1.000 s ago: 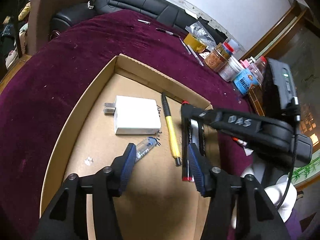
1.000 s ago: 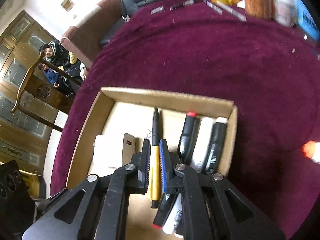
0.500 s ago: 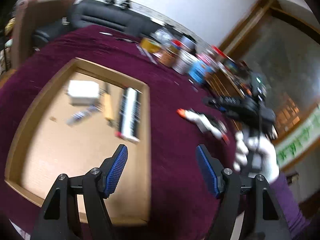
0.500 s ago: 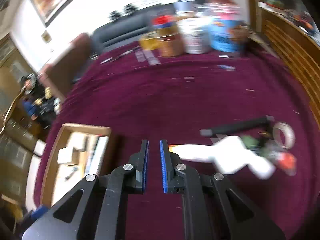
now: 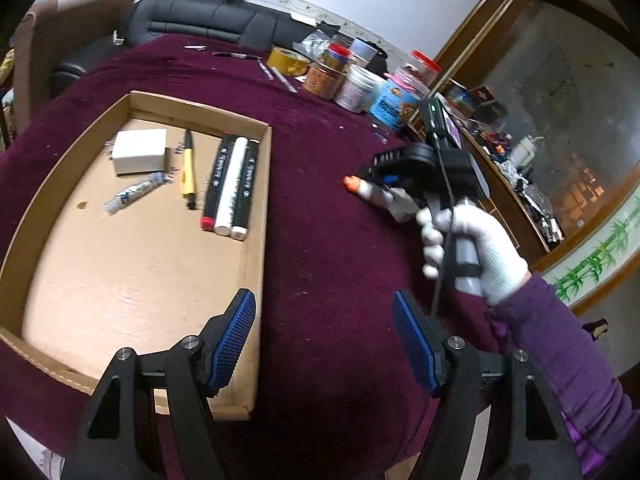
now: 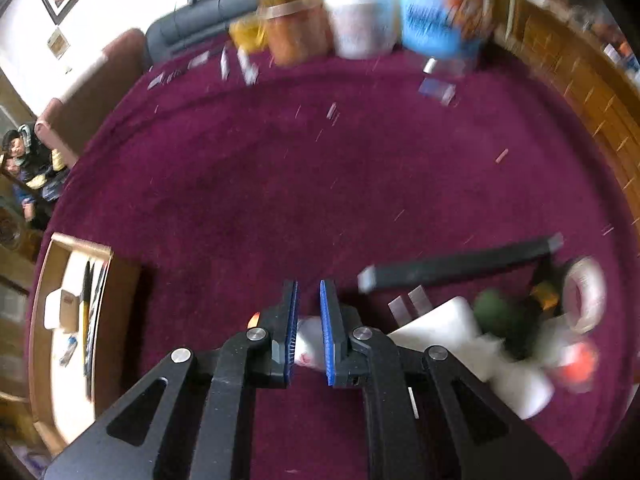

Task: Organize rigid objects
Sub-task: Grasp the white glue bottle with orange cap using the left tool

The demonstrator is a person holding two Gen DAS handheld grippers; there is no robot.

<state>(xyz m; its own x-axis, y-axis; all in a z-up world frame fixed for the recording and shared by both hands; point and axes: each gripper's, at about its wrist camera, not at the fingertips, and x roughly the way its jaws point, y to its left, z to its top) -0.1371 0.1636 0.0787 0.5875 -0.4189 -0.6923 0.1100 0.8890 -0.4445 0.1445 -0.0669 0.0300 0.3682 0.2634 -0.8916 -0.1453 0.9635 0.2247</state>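
Note:
My left gripper hangs open and empty over the maroon cloth, just right of the cardboard tray. In the tray lie a white charger, a yellow pen, three markers side by side and a small tube. My right gripper, carried by a white-gloved hand, is shut with nothing between its pads. It hovers over a white marker with an orange cap lying on the cloth. That marker shows below the narrow slit between the fingers.
To the right of my right gripper lie a black marker, a tape roll, a white block and a green object. Several jars stand at the table's far edge, with a black sofa behind.
Both grippers have left the tray and swung right over the cloth. The left jaws have widened. The right gripper, earlier over the yellow pen, now hovers above the orange-capped marker.

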